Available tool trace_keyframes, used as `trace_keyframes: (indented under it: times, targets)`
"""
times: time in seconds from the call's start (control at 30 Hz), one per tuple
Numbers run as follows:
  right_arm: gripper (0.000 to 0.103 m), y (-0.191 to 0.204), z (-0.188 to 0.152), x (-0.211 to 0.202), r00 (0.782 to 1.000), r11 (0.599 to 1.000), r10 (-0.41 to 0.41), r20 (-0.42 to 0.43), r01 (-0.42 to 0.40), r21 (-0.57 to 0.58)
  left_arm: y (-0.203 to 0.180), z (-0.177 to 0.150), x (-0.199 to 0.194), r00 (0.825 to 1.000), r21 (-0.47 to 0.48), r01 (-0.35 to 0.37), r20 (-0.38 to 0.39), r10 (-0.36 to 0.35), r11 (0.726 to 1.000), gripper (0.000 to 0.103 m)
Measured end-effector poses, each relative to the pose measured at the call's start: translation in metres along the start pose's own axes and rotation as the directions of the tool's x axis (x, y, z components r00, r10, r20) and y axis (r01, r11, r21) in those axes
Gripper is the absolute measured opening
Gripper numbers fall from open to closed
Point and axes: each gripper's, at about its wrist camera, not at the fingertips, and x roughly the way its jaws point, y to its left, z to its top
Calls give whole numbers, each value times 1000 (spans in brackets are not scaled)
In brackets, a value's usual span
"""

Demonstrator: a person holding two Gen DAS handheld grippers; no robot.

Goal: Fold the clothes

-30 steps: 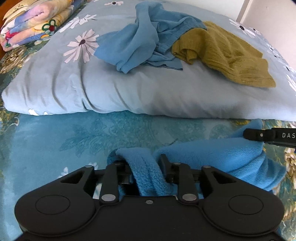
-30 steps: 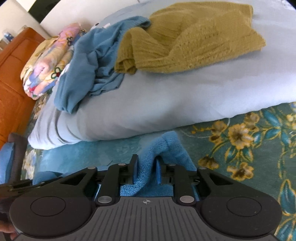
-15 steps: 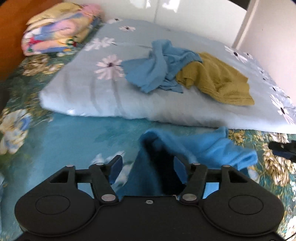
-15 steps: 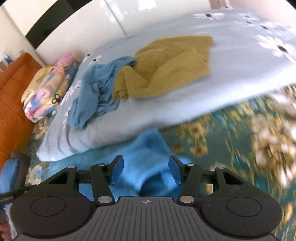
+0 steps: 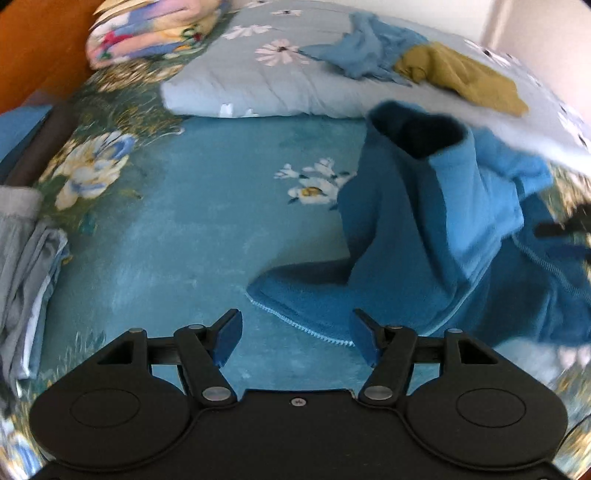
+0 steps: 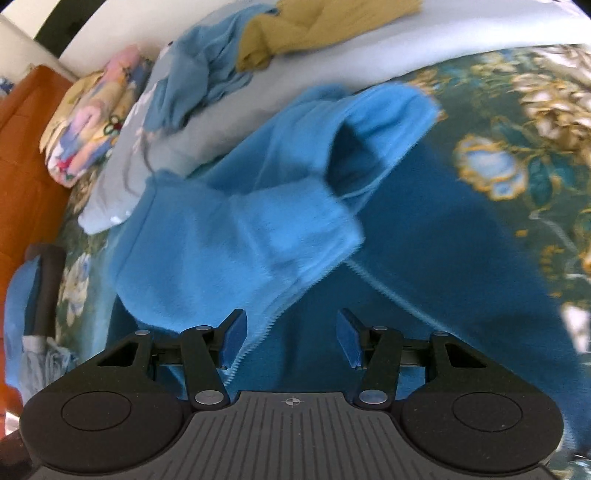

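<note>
L gripper: jaws wide, nothing betw them, blue fleece lying crumpled just ahead on the floral bedspread. R gripper: jaws wide over the fleece, not pinching. Step, prob: garment dropped for laying out. Next: re-grip edges, spread flat.

Floral teal bedsheet sits right under the tongs, a daisy-print duvet folded further ahead, and a colourful folded blanket far ahead-left.
</note>
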Motion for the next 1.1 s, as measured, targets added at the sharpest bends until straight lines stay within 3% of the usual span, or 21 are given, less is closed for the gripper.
trace_keyframes:
  times: [0.17, 0.4, 0.8, 0.93, 1.1]
  targets:
    - [50, 4, 4, 34, 1000, 999, -25, -8, 26, 33, -8, -19, 26, 1000, 206, -4, 0, 4, 979, 62]
    - [47, 1, -2, 61, 999, 997, 16, -52, -12, 77, -16, -34, 58, 1000, 352, -24, 23, 17, 936, 62]
    - [11, 0, 1, 64, 991, 989, 117, -61, -110, 98, -10, -35, 72, 996, 501, -52, 84, 11, 864, 62]
    - [11, 8, 13, 50, 989, 987, 146, -13, -145, 76, -12, -31, 76, 994, 513, -46, 105, -9, 857, 62]
    - [10, 14, 29, 35, 991, 989, 136, -2, -136, 54, -6, -20, 74, 991, 438, 18, 109, -73, 899, 62]
